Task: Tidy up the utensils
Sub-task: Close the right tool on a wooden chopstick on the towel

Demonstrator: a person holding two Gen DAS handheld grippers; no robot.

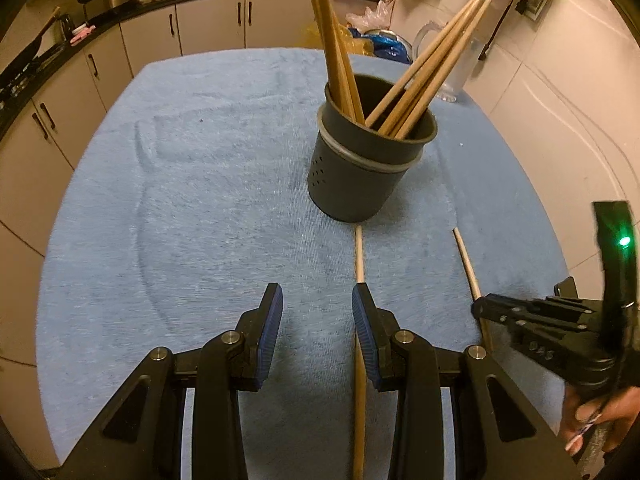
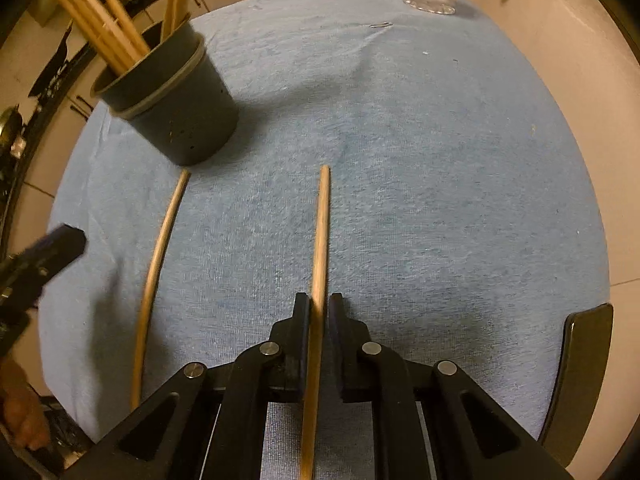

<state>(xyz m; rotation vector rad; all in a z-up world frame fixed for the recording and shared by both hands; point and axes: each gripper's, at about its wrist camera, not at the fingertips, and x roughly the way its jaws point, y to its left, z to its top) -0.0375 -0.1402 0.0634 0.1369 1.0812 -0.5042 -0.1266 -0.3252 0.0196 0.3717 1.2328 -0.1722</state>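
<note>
A: How are the tongs set?

B: The right tongs (image 2: 319, 312) are pinched on a chopstick (image 2: 321, 236) whose long axis runs toward twelve o'clock. The left tongs (image 1: 317, 304) are spread and empty; a second chopstick (image 1: 359, 256) is seen just beside the right pad (image 1: 366, 332).

A: And beyond?

B: The holder (image 1: 360, 168) is found at twelve o'clock on the blue-towelled desk (image 1: 180, 200); kitchen cabinets (image 1: 208, 24) are seen behind.

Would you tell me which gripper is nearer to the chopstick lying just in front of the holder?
Left. The left gripper stands open beside that chopstick, whose shaft passes by its right finger. The right gripper is shut on the other chopstick, off to the side.
</note>
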